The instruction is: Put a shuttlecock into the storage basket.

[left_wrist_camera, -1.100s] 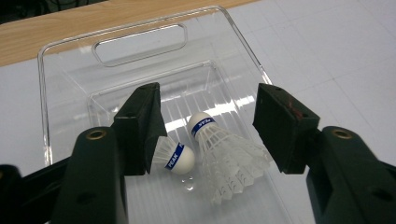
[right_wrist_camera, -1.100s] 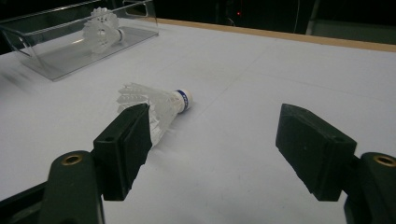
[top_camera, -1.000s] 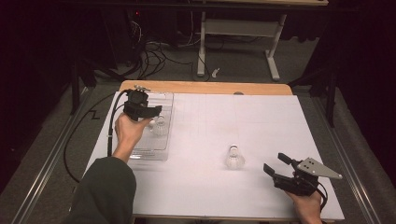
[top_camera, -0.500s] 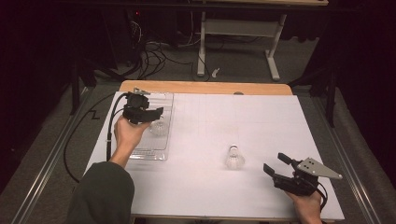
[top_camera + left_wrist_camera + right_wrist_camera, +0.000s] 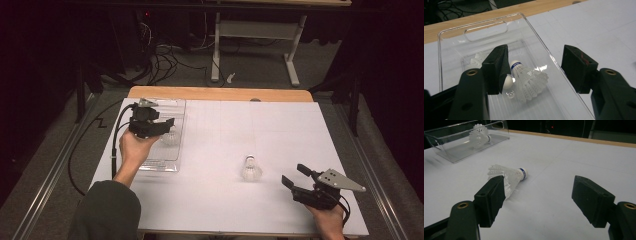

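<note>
White sheet covers the table, wooden edge at the far side, dark floor with cables behind. Clear plastic tray sits on the sheet's left part. Left gripper hangs over the tray, jaws wide, nothing between the pads. One shuttlecock lies on its side in the tray under those jaws, cork tip toward the tray's far end. Second shuttlecock lies on the bare sheet, well apart from the tray. Right gripper rests low at the near right, jaws wide and empty, pointed at that shuttlecock, near but not touching.
</note>
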`<state>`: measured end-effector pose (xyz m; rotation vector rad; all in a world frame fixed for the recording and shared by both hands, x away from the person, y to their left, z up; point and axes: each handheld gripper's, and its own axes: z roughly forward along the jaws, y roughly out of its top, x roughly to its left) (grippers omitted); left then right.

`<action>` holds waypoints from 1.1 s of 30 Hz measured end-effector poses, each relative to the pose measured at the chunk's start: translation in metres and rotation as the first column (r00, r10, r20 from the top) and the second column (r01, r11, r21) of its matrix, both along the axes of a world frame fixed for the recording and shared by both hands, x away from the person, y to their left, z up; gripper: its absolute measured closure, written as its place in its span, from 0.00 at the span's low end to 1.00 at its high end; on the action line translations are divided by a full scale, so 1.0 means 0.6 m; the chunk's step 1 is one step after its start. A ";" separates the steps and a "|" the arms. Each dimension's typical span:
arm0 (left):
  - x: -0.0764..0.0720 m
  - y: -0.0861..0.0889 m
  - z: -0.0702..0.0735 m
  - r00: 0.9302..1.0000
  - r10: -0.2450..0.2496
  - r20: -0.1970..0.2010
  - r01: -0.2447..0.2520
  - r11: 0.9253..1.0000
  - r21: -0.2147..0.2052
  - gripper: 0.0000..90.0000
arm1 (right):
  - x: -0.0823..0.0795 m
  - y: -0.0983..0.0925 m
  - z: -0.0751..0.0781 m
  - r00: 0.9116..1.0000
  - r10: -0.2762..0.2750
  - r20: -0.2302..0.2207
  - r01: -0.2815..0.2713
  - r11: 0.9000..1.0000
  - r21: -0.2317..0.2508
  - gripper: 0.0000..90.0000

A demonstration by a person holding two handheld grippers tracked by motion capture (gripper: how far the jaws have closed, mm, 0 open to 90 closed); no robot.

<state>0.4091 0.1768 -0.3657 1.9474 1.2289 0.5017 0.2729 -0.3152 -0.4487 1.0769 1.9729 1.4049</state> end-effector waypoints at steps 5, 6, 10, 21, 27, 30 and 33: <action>-0.008 0.000 0.003 1.000 -0.008 0.010 0.008 1.000 -0.001 0.44 | 0.000 0.000 0.000 1.000 0.000 -0.001 0.000 1.000 0.000 0.30; -0.011 -0.001 0.005 1.000 -0.010 0.018 0.011 1.000 -0.007 0.44 | 0.000 0.000 0.000 1.000 0.000 -0.001 0.000 1.000 0.000 0.30; -0.020 -0.002 0.005 0.999 -0.015 0.037 0.016 1.000 -0.015 0.44 | 0.000 0.000 0.000 1.000 0.000 -0.001 0.000 1.000 0.001 0.30; -0.038 0.005 0.002 0.998 -0.019 0.053 0.020 0.999 -0.033 0.44 | 0.000 0.000 0.000 1.000 0.000 -0.001 0.000 1.000 0.002 0.30; -0.049 0.008 -0.002 0.998 -0.025 0.062 0.028 0.999 -0.040 0.44 | 0.000 0.000 0.000 1.000 0.001 -0.002 -0.001 1.000 0.002 0.30; -0.055 0.009 -0.003 0.997 -0.027 0.067 0.030 0.999 -0.044 0.44 | 0.000 0.001 0.000 1.000 0.001 -0.003 -0.001 1.000 0.001 0.30; -0.061 0.010 -0.005 0.997 -0.029 0.071 0.032 0.998 -0.046 0.44 | 0.000 0.001 0.000 1.000 0.000 -0.002 0.000 1.000 0.001 0.30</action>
